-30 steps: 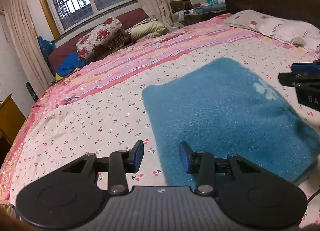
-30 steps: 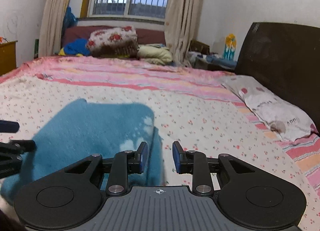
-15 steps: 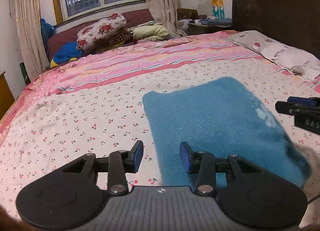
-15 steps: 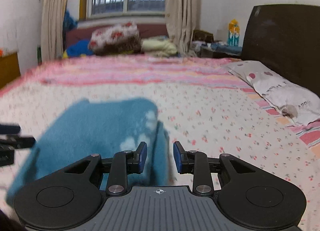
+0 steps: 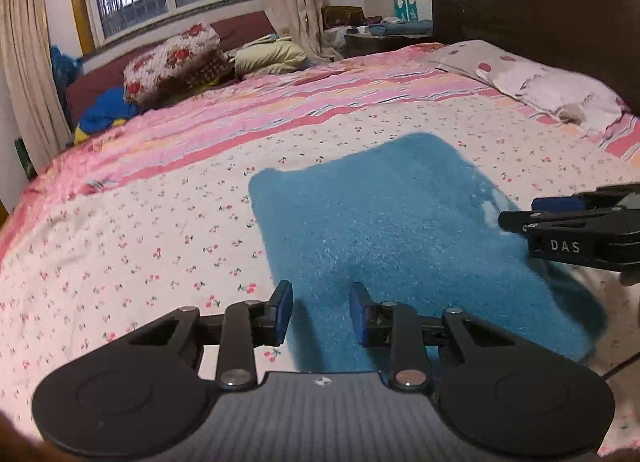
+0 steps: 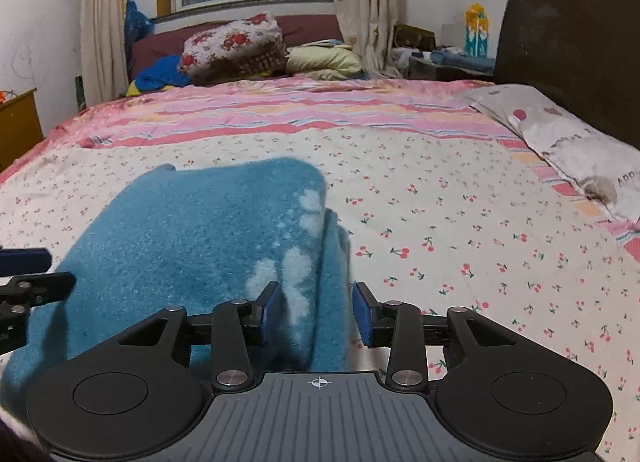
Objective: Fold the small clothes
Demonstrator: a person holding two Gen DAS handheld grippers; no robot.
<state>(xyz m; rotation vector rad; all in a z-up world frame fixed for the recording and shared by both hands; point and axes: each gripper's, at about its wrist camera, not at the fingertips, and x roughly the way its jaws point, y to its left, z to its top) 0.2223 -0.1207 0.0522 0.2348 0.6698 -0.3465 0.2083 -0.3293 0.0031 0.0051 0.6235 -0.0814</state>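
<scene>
A fluffy blue garment (image 5: 400, 230) with a few white patches lies folded on the cherry-print bed sheet (image 5: 132, 246). My left gripper (image 5: 320, 314) hovers at the garment's near left edge, its jaws closing with that edge between them; the pads do not press on it. In the right wrist view the garment (image 6: 192, 238) shows a doubled right edge. My right gripper (image 6: 316, 314) straddles this edge with its jaws opening and a gap on both sides. Each gripper also shows in the other's view: the right gripper (image 5: 560, 218) and the left gripper (image 6: 32, 274).
A spotted pillow (image 5: 532, 82) lies along the dark headboard (image 5: 540, 10) on the right. Folded quilts and pillows (image 6: 240, 46) are stacked at the bed's far side under the window. A wooden cabinet (image 6: 16, 122) stands at the left.
The right gripper's jaws have spread wider around the garment's right edge and it has sunk a little. The left gripper's jaws have narrowed slightly and its view has rolled level.
</scene>
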